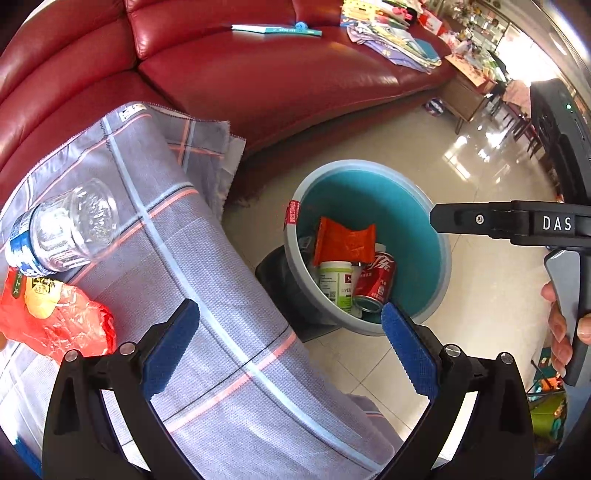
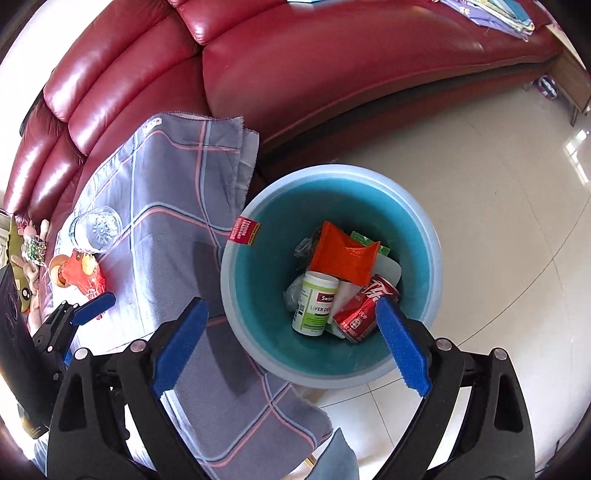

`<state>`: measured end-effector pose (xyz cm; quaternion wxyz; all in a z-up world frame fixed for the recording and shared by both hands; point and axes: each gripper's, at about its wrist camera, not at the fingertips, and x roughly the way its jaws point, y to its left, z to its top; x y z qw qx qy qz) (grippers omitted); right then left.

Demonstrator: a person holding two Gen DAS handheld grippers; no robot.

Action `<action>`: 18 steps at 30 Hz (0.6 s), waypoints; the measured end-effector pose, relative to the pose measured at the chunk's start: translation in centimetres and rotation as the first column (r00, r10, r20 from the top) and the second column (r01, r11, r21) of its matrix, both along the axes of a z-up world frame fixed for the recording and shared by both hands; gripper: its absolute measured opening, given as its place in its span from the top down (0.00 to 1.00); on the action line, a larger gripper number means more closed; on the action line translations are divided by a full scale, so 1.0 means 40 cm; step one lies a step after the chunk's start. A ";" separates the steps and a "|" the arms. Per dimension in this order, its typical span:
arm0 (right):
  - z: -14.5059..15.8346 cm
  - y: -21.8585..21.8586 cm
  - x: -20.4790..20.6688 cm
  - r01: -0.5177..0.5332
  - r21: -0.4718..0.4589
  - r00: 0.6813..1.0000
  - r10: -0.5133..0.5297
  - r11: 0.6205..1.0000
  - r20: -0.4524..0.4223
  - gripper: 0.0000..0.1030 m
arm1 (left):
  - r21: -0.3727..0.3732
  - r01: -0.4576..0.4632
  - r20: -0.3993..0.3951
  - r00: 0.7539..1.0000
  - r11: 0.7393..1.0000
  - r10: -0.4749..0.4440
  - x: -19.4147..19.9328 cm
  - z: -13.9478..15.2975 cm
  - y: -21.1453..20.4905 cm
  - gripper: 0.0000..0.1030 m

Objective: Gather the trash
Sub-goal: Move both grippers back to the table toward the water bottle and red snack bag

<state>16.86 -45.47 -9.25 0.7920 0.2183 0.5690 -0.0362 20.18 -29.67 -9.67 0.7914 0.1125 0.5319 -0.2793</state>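
A teal bin (image 2: 332,171) stands on the floor beside the cloth-covered table. Inside it lie an orange packet (image 2: 343,258), a white-and-green supplement bottle (image 2: 316,302) and a red cola can (image 2: 360,312). My right gripper (image 2: 291,345) hangs open above the bin's near rim with nothing between its blue pads. My left gripper (image 1: 291,347) is open and empty over the checked cloth (image 1: 207,266). A clear plastic bottle (image 1: 62,229) lies on its side on the cloth, with a red wrapper (image 1: 55,317) next to it. The bin (image 1: 354,164) is to the right of the left gripper.
A red leather sofa (image 1: 280,81) curves behind the table, with a book (image 1: 277,29) and piled cloths (image 1: 391,40) on it. The pale tiled floor (image 2: 480,192) lies to the right. A hand (image 1: 557,325) holds the right tool's black housing (image 1: 498,221). Soft toys (image 2: 26,258) sit far left.
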 end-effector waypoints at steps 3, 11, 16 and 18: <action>0.007 0.034 0.012 -0.028 -0.007 1.000 0.028 1.000 -0.001 0.14 | -0.007 -0.021 0.006 1.000 1.000 0.021 -0.003 0.009 0.035 0.04; 0.025 0.197 0.112 -0.201 -0.064 0.980 0.200 0.978 -0.016 0.14 | -0.013 -0.147 -0.005 0.989 0.989 0.147 0.025 0.015 0.196 0.04; 0.043 0.319 0.184 -0.332 -0.135 0.943 0.330 0.934 -0.037 0.14 | -0.002 -0.237 -0.001 0.972 0.972 0.237 0.048 0.015 0.330 0.04; 0.054 0.375 0.215 -0.388 -0.171 0.921 0.387 0.905 -0.044 0.14 | -0.003 -0.276 0.000 0.961 0.961 0.276 0.058 0.015 0.390 0.04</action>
